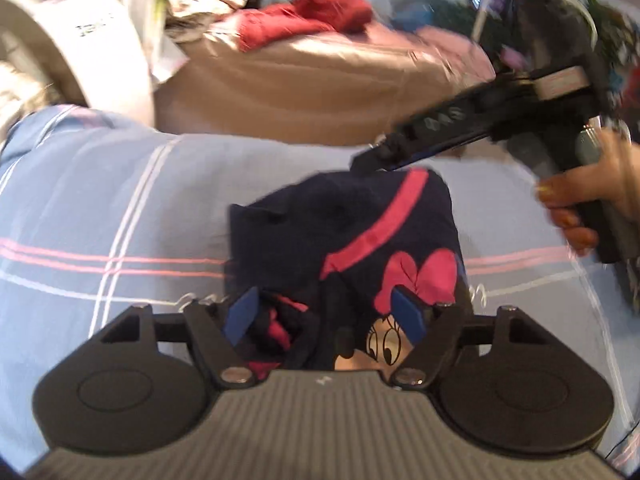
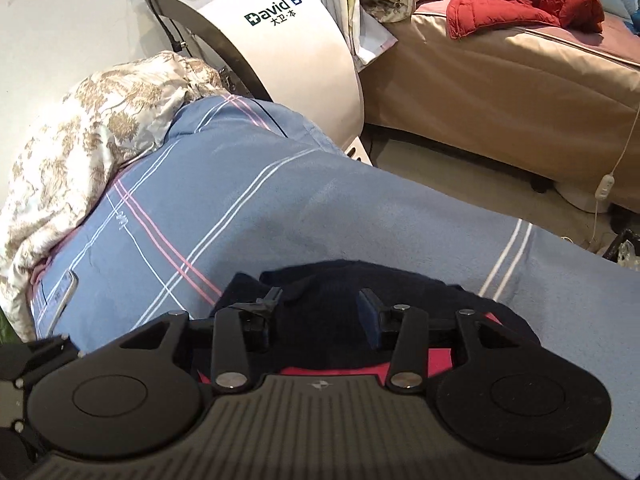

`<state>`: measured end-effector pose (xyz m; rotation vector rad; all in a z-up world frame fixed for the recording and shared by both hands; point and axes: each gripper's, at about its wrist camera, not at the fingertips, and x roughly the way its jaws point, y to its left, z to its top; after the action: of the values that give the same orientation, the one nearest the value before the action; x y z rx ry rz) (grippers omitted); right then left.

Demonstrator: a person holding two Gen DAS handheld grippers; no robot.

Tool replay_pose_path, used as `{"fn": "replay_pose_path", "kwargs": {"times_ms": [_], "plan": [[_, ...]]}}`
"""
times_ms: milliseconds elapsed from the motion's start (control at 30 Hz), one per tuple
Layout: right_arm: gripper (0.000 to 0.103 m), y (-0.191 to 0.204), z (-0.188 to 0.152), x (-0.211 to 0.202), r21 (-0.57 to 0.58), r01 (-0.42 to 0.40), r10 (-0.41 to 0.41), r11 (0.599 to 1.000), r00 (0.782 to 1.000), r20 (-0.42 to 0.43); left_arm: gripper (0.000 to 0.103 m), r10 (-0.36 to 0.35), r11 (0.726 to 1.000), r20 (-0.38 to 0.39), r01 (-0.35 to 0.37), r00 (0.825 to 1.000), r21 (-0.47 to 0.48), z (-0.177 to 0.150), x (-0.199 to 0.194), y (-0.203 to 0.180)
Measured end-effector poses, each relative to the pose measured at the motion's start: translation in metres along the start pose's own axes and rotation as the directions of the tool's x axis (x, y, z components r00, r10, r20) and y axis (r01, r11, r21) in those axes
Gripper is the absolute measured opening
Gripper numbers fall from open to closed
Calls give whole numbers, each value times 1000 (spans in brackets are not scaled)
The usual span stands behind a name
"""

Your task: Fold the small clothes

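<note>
Covering the bed, a blue plaid sheet (image 2: 248,200) carries a navy garment (image 1: 344,232) with a pink stripe and cartoon print, lying bunched at the middle. Beyond it stand a white machine (image 2: 304,40) and a tan bed with a red jacket (image 2: 520,4). Left gripper (image 1: 326,312) has its jaws wide apart around the near folds; right gripper (image 2: 320,312) hangs over the far edge, jaws parted, gripping nothing.
</note>
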<state>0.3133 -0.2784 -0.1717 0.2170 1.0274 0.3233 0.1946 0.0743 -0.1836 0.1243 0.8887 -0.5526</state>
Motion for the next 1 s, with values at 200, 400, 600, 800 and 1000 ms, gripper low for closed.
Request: {"fn": "replay_pose_path", "kwargs": {"times_ms": [200,400,600,800,1000], "plan": [[74,-10,-41,-3,-21,44,-45,999,997,-62,70,19,993,-70,-10,997,121,3,29,-14],[101,-10,-52,5,-43,96,-98,994,993,-67,71,48,991,-121,-32,992,130,-9,53,-16],[102,-12,-53,27,-45,118,-122,992,986,-111,71,61,993,-187,-40,980,115,-20,78,-6],[103,-7,-51,44,-40,131,-135,991,982,-135,83,61,993,-213,-37,975,116,-25,90,0],[103,1,-49,33,-59,172,-175,983,983,-62,91,85,995,-182,-74,980,65,-29,74,16]]}}
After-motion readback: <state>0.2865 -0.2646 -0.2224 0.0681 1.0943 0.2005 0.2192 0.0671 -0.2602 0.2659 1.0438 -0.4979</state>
